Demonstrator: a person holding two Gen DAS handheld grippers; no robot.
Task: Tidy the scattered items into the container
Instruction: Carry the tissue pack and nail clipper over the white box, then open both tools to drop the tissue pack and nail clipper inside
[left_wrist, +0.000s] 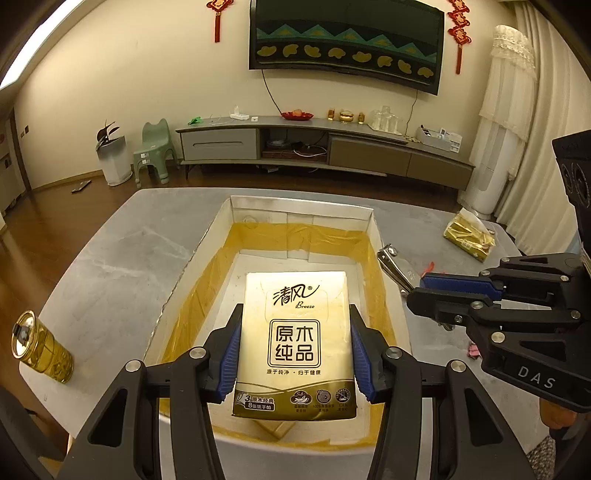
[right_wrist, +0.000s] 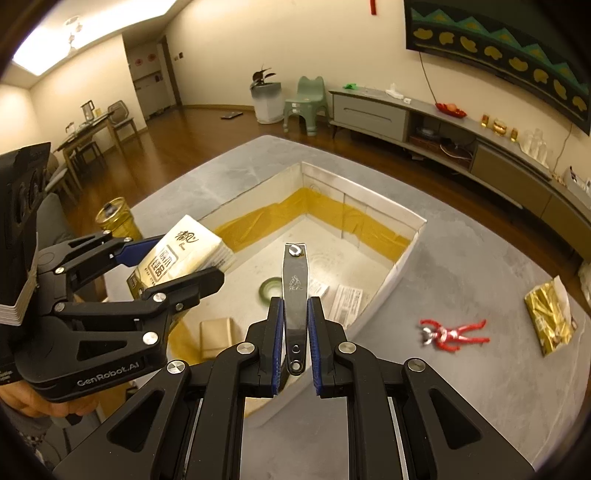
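My left gripper is shut on a gold-and-white tissue pack, held above the open white cardboard box lined with yellow tape. In the right wrist view the same tissue pack hangs over the box's left wall. My right gripper is shut on a metal nail clipper, over the box's near edge. From the left wrist view the right gripper and the nail clipper sit just right of the box.
Inside the box lie a green tape roll, a paper slip and a tan packet. On the grey table are a red toy figure, a gold wrapper pack and a gold can.
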